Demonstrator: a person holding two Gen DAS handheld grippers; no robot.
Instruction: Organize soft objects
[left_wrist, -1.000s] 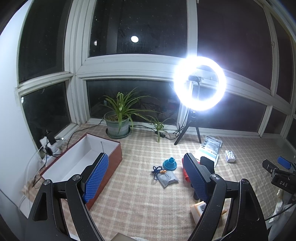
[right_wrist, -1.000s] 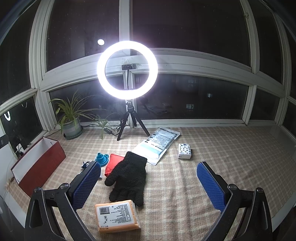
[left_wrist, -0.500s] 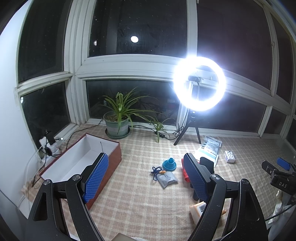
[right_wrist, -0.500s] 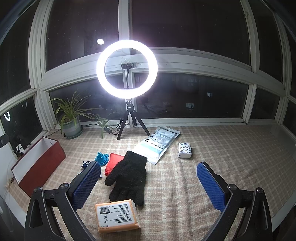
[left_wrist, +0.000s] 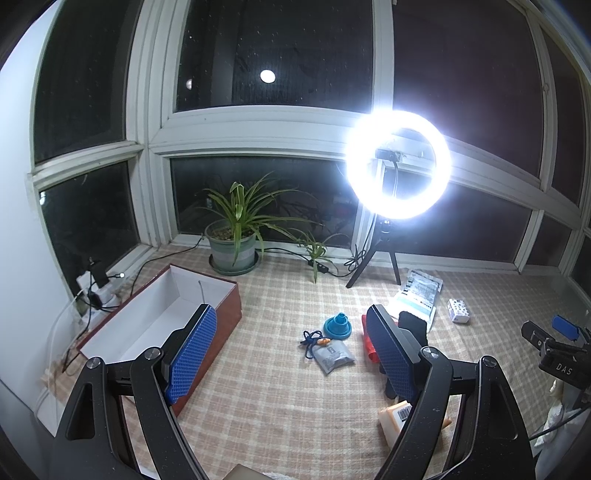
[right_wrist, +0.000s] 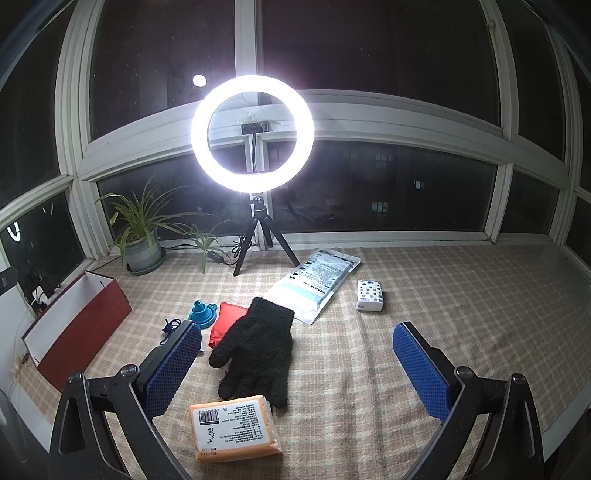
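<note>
- Nothing on the cloth has moved since a second ago, and both of our grippers hang where they did.
- We see a checked cloth (right_wrist: 424, 295) spread under everything, with dark windows all around.
- A bright ring light (right_wrist: 253, 133) stands on a small tripod at the far edge, and a potted plant (left_wrist: 233, 236) sits to its left.
- A red box (left_wrist: 177, 306) with a white inside lies open at the far left, with nothing in it that we can see.
- Our left gripper (left_wrist: 291, 354) has its two blue pads wide apart, holding nothing.
- Its left pad sits in front of the red box, and its right pad hides part of the glove and the red pouch.
- Between those pads, farther off, lie a blue funnel (left_wrist: 338, 325), a blue cord (left_wrist: 311, 338) and a small grey packet (left_wrist: 332, 356).
- Our right gripper (right_wrist: 297, 367) is wide open too, holding nothing.
- A black glove (right_wrist: 258, 345) lies flat between its pads, nearer the left one, fingers pointing toward us.
- An orange pack (right_wrist: 234, 426) with a white label lies just in front of the glove's fingertips, close to the camera.
- A red pouch (right_wrist: 225, 323) peeks out from under the glove's left side.
- A long clear bag (right_wrist: 317, 282) lies past the glove's cuff, and a small dotted tissue pack (right_wrist: 369, 294) sits to its right.
- Both grippers hover above the cloth, pointing forward and a bit down.
</note>
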